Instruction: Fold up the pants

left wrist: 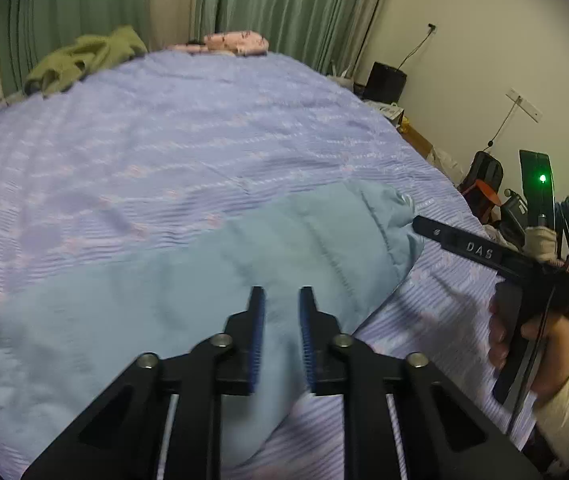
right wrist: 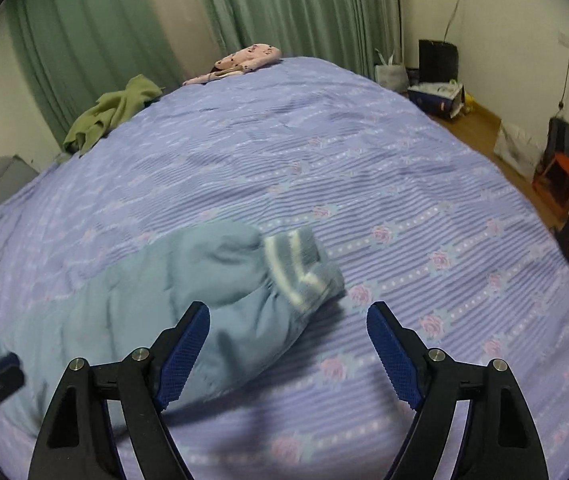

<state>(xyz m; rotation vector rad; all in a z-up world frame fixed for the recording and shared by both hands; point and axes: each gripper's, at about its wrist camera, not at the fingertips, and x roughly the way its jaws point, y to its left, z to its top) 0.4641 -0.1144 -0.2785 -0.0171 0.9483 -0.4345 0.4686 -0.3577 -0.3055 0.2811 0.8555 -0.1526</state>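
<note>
Bed [right wrist: 404, 160], lilac floral striped sheet, fills both views; green curtains [right wrist: 96, 40] beyond, an olive garment [right wrist: 112, 112] and a pink one [right wrist: 248, 58] far past our fingertips. Light-blue pants [left wrist: 212, 272] lie bunched under and ahead of the fingers, striped cuff [right wrist: 304, 268] just ahead of the right gripper [right wrist: 288, 352].

Right gripper: spread wide, empty. Left gripper [left wrist: 282, 340]: nearly closed; whether it pinches cloth, we cannot tell.

We judge an early fold; next, grasp the cuff end.

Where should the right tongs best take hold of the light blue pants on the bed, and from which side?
Probably the striped cuff of the light blue pants. It is the free end, lying raised on the bedspread just ahead of the open right tongs. Coming down from above, slightly from the right, looks clearest.
</note>
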